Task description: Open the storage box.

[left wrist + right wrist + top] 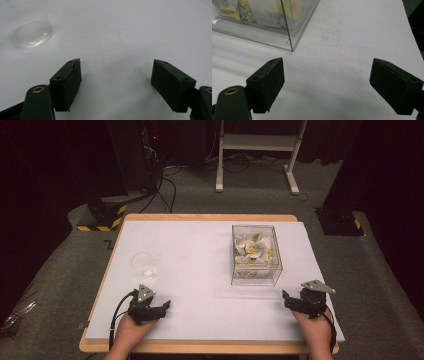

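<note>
A clear plastic box (256,255) holding several white and yellow packets (253,251) stands on the white table top (200,270), right of centre. A small clear glass cup (143,265) stands at the left. My left gripper (161,309) rests near the front edge, just below the cup, jaws wide apart and empty. In the left gripper view the cup (30,33) lies at upper left, ahead of the gripper (116,85). My right gripper (290,299) sits at the front right, open and empty. The box corner (274,22) lies just ahead of the right gripper (327,86).
The table's wooden rim (210,217) shows at the back. Beyond it are a white frame stand (257,150), cables (160,185) and a black and yellow striped base (102,217) on the grey floor. A black post base (340,222) stands at the right.
</note>
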Action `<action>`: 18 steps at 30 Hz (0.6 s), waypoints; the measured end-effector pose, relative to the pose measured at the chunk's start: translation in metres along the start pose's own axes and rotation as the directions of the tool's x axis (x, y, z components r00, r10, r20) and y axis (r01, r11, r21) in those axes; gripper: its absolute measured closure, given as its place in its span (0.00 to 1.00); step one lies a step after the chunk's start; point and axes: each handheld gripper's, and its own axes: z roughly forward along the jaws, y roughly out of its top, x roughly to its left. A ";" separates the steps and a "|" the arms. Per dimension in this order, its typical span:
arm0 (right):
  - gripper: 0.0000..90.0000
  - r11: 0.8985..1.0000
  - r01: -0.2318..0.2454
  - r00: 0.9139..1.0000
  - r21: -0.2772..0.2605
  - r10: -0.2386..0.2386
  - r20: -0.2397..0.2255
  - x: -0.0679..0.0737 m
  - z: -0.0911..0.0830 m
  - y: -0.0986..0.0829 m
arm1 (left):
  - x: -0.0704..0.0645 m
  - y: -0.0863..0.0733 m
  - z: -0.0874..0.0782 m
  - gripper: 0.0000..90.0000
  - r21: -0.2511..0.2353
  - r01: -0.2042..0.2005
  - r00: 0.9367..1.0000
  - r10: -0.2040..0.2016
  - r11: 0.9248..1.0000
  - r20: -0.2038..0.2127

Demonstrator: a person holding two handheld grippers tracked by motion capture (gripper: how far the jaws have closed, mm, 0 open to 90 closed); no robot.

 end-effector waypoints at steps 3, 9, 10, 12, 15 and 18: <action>0.14 1.000 0.007 1.000 -0.005 -0.007 -0.003 0.002 -0.002 0.001 | 0.000 0.000 0.000 0.27 0.000 0.000 1.000 0.000 1.000 0.000; 0.15 0.999 0.025 1.000 -0.022 -0.025 -0.014 0.010 -0.006 0.003 | 0.000 0.000 0.000 0.27 0.000 -0.002 1.000 0.002 1.000 0.000; 0.15 0.999 0.029 0.999 -0.026 -0.029 -0.017 0.011 -0.007 0.003 | 0.000 0.000 0.000 0.27 0.000 0.000 1.000 0.000 1.000 0.000; 0.15 0.999 0.031 0.999 -0.026 -0.032 -0.019 0.012 -0.007 0.003 | 0.000 0.000 0.000 0.27 0.000 -0.001 1.000 0.001 1.000 0.000; 0.15 0.999 0.032 0.999 -0.029 -0.033 -0.023 0.015 -0.009 0.004 | 0.000 0.000 0.000 0.27 0.000 -0.002 1.000 0.002 1.000 0.000; 0.15 0.999 0.040 0.999 -0.037 -0.041 -0.031 0.018 -0.010 0.004 | 0.000 0.000 0.000 0.27 0.000 0.000 1.000 0.000 1.000 0.000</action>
